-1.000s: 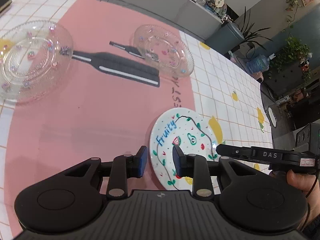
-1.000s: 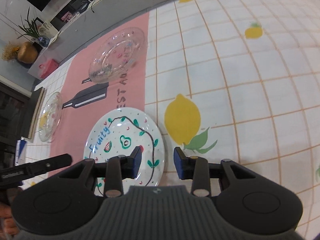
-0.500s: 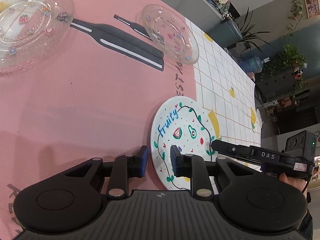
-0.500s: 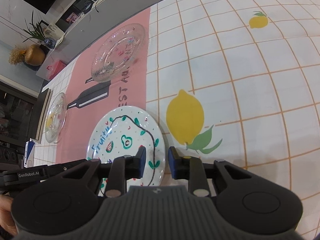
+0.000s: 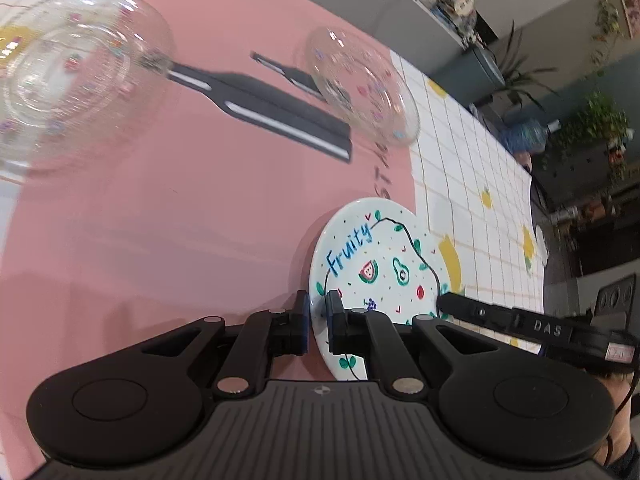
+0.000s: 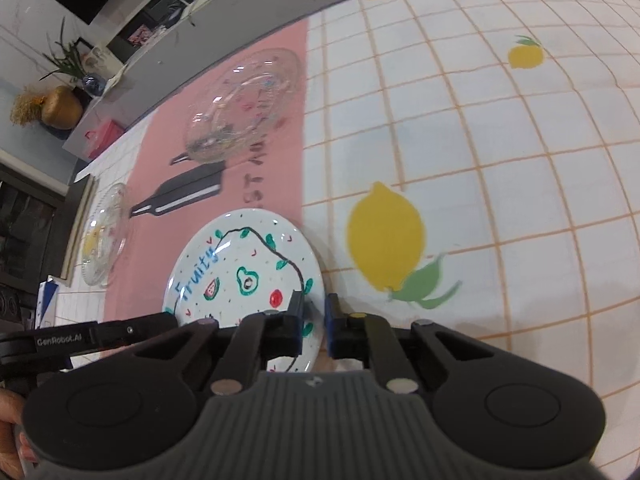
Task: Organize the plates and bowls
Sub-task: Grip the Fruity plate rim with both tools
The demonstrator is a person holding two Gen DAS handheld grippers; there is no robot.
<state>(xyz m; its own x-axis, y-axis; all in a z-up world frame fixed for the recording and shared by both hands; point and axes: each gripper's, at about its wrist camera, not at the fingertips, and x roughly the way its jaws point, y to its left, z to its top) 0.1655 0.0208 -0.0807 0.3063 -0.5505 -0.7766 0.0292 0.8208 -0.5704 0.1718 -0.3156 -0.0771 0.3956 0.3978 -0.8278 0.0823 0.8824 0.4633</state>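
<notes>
A white plate (image 5: 380,276) painted with "Fruity" and small fruits lies where the pink cloth meets the lemon-tile cloth. My left gripper (image 5: 318,312) is closing tight on its left rim, one pad under and one over the edge. My right gripper (image 6: 314,312) is closing the same way on the right rim of this plate (image 6: 248,264), with the rim pinched between its pads. Each wrist view shows the other gripper's black finger (image 5: 480,314) at the plate's opposite side. Two clear glass plates (image 5: 80,88) (image 5: 362,88) sit farther back on the pink cloth.
The glass plates (image 6: 244,104) (image 6: 105,236) flank a black bottle print (image 6: 184,196) on the cloth. A grey counter (image 6: 132,60) runs along the table's far edge, with plants and a gold vase (image 6: 60,108) beyond. Open lemon-tile cloth (image 6: 500,160) spreads to the right.
Both grippers' jaws have narrowed from wide apart to pinching the painted plate's rim on opposite sides. Both hands stayed almost in place.
</notes>
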